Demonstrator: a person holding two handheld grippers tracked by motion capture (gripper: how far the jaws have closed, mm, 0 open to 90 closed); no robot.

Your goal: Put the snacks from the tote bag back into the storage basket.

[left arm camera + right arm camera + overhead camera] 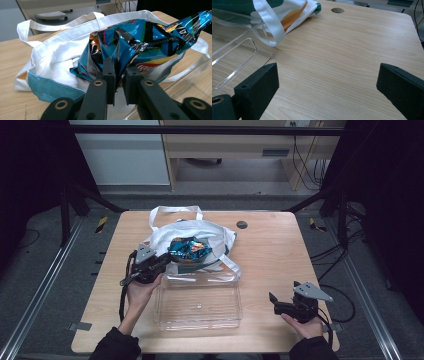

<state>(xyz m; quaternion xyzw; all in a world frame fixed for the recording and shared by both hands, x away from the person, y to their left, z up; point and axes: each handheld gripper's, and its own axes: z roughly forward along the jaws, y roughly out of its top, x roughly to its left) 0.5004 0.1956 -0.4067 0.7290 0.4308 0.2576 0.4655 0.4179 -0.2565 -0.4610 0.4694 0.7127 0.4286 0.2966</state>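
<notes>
So the chip bag (140, 47) is that crinkly, shiny blue foil kind with a yellow-and-red logo patch, all creased up and catching the light. It's sitting in the mouth of a soft white cloth tote (62, 57), which has a teal band along the bottom and floppy white strap handles. The left gripper (119, 82) has its black, blocky fingers pinching a fold of the foil at the bag's lower edge.

Right in front of the tote is a clear, rigid plastic bin (197, 305), rectangular with rounded corners.

The right gripper (327, 87) sits off on the near right part of the tabletop (352, 50), fingers spread wide with nothing between them.

The tabletop is pale wood-grain laminate with a small round dark grommet (242, 224). Around it there's a grey floor, dark frame rails and a light wooden desk (240, 145) at the back.
</notes>
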